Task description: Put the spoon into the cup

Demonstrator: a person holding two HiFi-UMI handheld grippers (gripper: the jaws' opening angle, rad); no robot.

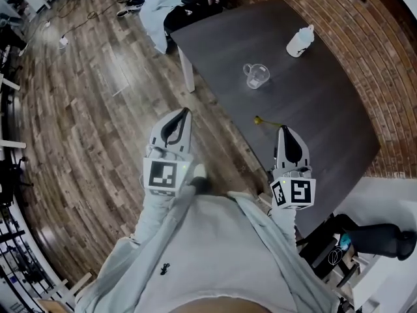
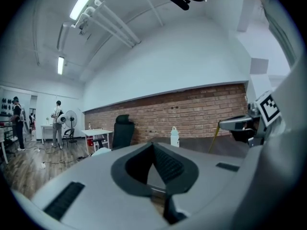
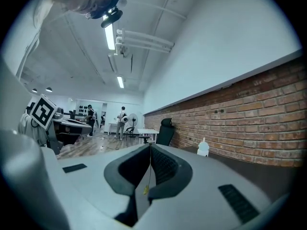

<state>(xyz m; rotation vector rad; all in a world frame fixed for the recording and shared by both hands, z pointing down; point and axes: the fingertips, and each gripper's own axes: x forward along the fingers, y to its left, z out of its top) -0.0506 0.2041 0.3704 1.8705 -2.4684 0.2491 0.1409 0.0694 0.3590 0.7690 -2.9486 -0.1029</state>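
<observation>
Spoon [image 1: 263,120], thin and yellow, is pinched by its handle in the right tool [image 1: 282,129], whose jaws are closed tight on it. In the right gripper view the handle [image 3: 146,189] runs as a fine line up the seam where the jaws meet. From the tool's tip the spoon juts out over the near left edge of the dark counter [image 1: 326,119]. The left gripper view shows it slanting down from that tool [image 2: 214,139].

The clear glass cup [image 1: 256,75] stands upright near the middle of the counter, well apart from the spoon. A white bottle [image 1: 300,42] stands upright beyond it, near the far edge.

The left tool [image 1: 187,111] hangs over the wooden floor [image 1: 85,109], off the counter's left edge. Its jaws are pressed together with nothing between them. Each tool carries a cube with black-and-white square markers.
</observation>
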